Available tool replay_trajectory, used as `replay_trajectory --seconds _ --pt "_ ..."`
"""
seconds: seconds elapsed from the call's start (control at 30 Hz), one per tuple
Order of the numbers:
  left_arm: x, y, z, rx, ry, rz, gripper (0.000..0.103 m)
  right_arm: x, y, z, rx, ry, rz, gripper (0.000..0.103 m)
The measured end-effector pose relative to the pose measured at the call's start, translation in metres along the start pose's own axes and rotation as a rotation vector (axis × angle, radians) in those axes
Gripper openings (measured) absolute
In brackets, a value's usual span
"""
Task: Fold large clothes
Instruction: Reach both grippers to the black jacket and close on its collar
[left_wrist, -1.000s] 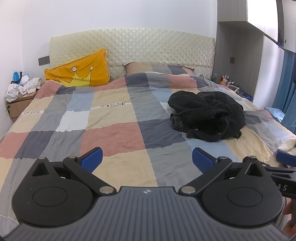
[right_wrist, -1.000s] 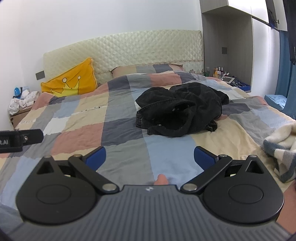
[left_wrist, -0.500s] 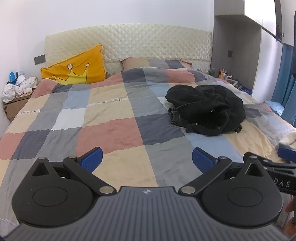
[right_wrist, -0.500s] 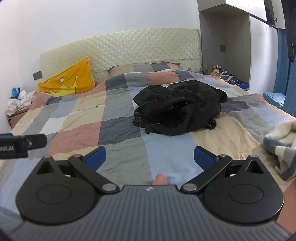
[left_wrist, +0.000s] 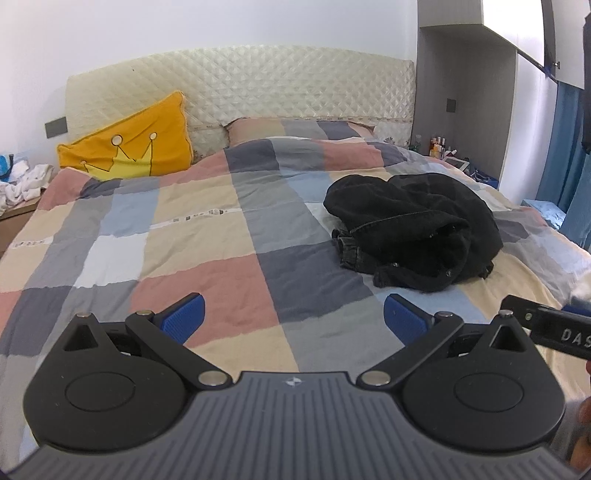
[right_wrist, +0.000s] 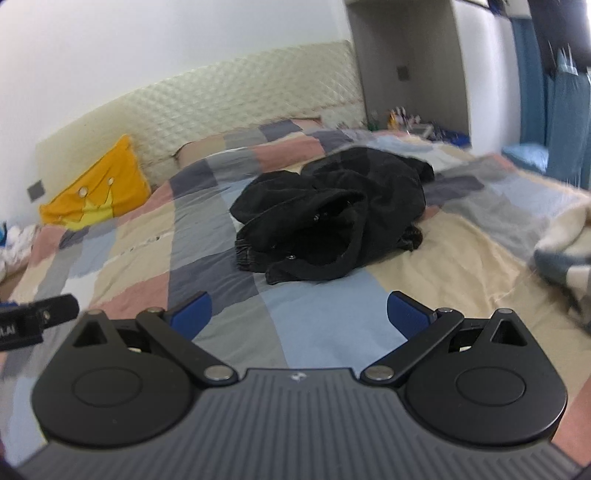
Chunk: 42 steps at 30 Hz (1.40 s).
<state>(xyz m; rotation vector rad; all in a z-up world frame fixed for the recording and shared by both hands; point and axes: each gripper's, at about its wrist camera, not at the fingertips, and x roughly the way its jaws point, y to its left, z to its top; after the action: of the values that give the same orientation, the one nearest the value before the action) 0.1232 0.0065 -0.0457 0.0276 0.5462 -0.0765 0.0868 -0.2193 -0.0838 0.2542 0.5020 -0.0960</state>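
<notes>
A crumpled black garment (left_wrist: 413, 229) (right_wrist: 332, 218) lies in a heap on the right half of the checked bed cover (left_wrist: 207, 236) (right_wrist: 321, 321). My left gripper (left_wrist: 293, 317) is open, blue pads wide apart, above the cover and short of the heap, which lies ahead to its right. My right gripper (right_wrist: 299, 314) is also open with nothing between its pads, and the heap lies straight ahead of it. Each gripper's edge shows in the other's view.
A yellow crown pillow (left_wrist: 129, 147) leans on the quilted headboard (left_wrist: 258, 85) at the far left. A cream and blue blanket (right_wrist: 565, 243) lies at the bed's right edge. Left of the bed is a cluttered nightstand (left_wrist: 18, 192); a wardrobe and blue curtains (left_wrist: 569, 155) stand right.
Both grippers have moved forward toward the black garment, which looks larger now. The right wrist view has tilted and is blurred by motion. Both stay open.
</notes>
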Motion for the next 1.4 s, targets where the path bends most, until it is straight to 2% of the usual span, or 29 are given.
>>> replay_trajectory --seconds 0.2,0.4,0.5,0.57,0.7,0.77,0.87,0.93,1.07,1.13,1.23,1.33,1.4 --pt "0.049 -0.001 0.020 -0.028 0.025 -0.060 0.103 0.039 -0.016 0.019 0.147 0.049 0.043 0.103" --pt "0.110 -0.014 0.037 -0.029 0.053 -0.123 0.103 0.083 -0.030 0.035 0.261 0.089 0.048 0.103" --pt "0.146 -0.024 0.044 -0.039 0.071 -0.199 0.103 0.109 -0.041 0.038 0.307 0.129 0.034 0.093" --pt "0.168 -0.032 0.046 -0.043 0.080 -0.233 0.103 0.125 -0.047 0.038 0.326 0.147 0.014 0.079" --pt "0.208 -0.058 0.044 0.046 0.081 -0.300 0.101 0.159 -0.056 0.033 0.345 0.192 -0.013 0.067" --pt "0.227 -0.073 0.041 0.110 0.076 -0.314 0.085 0.173 -0.061 0.030 0.352 0.213 -0.011 0.057" --pt "0.253 -0.090 0.036 0.170 0.065 -0.359 0.073 0.192 -0.069 0.025 0.381 0.238 -0.006 0.043" --pt "0.268 -0.101 0.033 0.209 0.040 -0.399 0.071 0.203 -0.074 0.023 0.408 0.259 0.012 0.032" --pt "0.294 -0.119 0.030 0.288 0.003 -0.439 0.070 0.217 -0.077 0.021 0.428 0.252 0.027 0.030" --pt "0.306 -0.127 0.028 0.329 -0.014 -0.437 0.070 0.223 -0.077 0.022 0.431 0.244 0.038 0.030" --pt "0.321 -0.139 0.024 0.403 -0.053 -0.395 0.070 0.236 -0.077 0.021 0.457 0.253 0.017 0.031" --pt "0.337 -0.147 0.023 0.429 -0.071 -0.368 0.070 0.248 -0.078 0.021 0.465 0.261 0.000 0.031" --pt "0.348 -0.151 0.025 0.446 -0.073 -0.324 0.069 0.253 -0.077 0.023 0.455 0.268 -0.004 0.031"
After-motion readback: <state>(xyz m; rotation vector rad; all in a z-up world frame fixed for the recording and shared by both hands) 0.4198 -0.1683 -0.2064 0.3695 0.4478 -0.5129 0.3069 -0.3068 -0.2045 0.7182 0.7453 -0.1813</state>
